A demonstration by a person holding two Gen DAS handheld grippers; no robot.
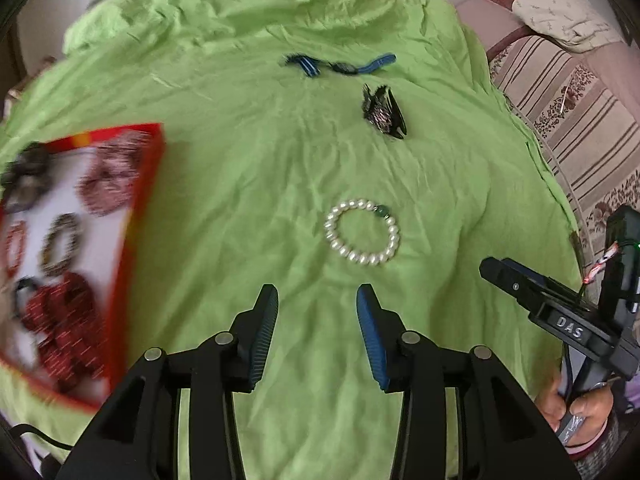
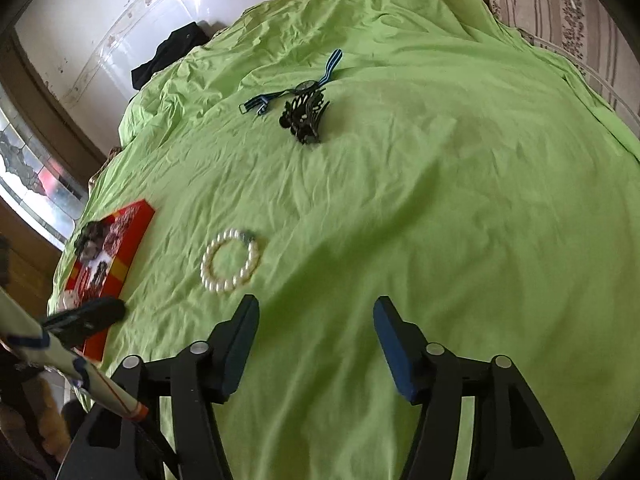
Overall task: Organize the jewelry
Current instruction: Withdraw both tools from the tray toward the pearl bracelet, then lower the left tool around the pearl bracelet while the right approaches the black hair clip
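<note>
A white pearl bracelet (image 1: 362, 233) with one green bead lies on the green sheet (image 1: 248, 184), just ahead of my open, empty left gripper (image 1: 318, 300). A black hair claw (image 1: 382, 113) and a blue-strapped watch (image 1: 340, 65) lie farther back. A red-rimmed box (image 1: 138, 216) at the left holds several bracelets and scrunchies. In the right wrist view the bracelet (image 2: 231, 261) is ahead-left of my open, empty right gripper (image 2: 316, 312); the claw (image 2: 304, 117), the watch (image 2: 298, 87) and the box (image 2: 132, 240) also show. The right gripper's body shows at the right edge of the left wrist view (image 1: 568, 312).
The green sheet (image 2: 460, 184) covers a bed. A striped patterned cover (image 1: 568, 112) and a pillow (image 1: 560, 8) lie to the right. A dark cloth (image 2: 172, 54) sits at the far edge by a white wall. A window (image 2: 36, 176) is at the left.
</note>
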